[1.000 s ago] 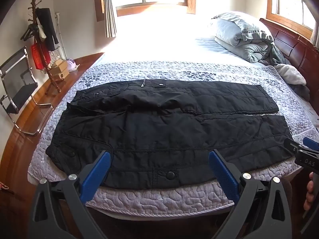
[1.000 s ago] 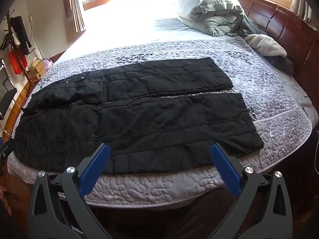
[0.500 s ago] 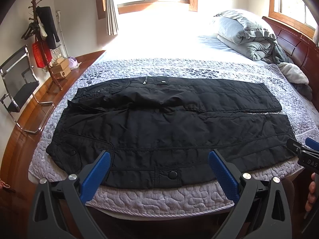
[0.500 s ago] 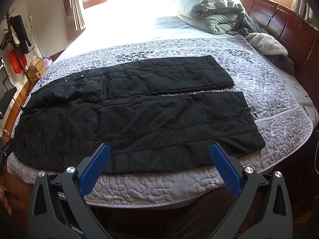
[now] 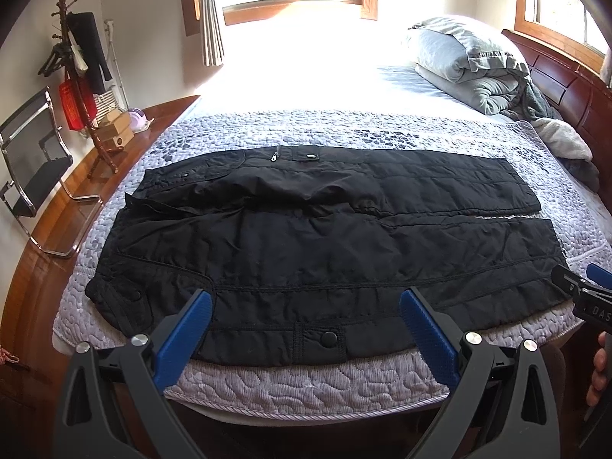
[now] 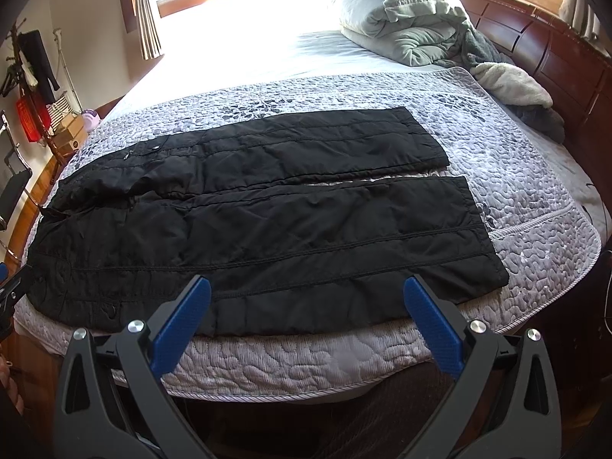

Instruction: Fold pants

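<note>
Black quilted pants lie spread flat across the grey patterned bedspread, waist to the left, both legs running right with a narrow gap between them. My left gripper hovers open over the near edge by the waist and snap pocket, touching nothing. Over the near leg's lower edge my right gripper is likewise open and empty. The right gripper's tip also shows at the right edge of the left wrist view, with a hand below it.
A rolled grey duvet and loose blankets sit at the bed's far right, against the dark wooden headboard. Left of the bed are a wooden ledge, a metal chair and a coat stand. Windows are behind.
Both grippers have drifted slightly closer and higher over the bed edge; the pants look a little larger and lower in view. Nothing was grasped, and the pants have not moved.
</note>
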`<state>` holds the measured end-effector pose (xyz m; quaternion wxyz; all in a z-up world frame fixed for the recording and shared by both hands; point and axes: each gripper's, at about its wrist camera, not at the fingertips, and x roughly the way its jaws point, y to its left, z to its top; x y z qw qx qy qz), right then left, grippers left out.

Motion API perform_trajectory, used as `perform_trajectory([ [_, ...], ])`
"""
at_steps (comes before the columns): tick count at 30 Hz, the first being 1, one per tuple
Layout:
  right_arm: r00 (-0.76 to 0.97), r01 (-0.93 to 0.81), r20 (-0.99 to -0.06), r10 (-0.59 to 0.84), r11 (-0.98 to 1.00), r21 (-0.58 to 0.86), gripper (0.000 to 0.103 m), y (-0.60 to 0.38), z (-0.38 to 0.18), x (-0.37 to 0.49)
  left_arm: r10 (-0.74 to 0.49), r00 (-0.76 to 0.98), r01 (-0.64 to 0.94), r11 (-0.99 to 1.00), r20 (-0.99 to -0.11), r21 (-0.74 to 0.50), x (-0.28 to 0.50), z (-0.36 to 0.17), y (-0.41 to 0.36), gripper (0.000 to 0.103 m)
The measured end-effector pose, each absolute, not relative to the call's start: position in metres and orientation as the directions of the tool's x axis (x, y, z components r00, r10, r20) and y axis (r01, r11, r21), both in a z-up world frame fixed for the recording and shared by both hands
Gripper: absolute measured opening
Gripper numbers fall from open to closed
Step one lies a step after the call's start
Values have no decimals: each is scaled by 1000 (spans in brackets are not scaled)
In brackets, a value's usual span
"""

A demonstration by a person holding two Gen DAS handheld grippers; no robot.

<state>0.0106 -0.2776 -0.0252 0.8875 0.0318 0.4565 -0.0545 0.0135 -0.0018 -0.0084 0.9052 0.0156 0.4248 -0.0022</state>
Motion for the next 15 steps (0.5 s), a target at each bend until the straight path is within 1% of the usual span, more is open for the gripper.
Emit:
perform_trajectory([
  [15, 573, 122, -817, -65, 993, 7, 101, -278, -27, 17, 9, 637, 20, 999, -771, 29, 18, -8, -3, 99],
])
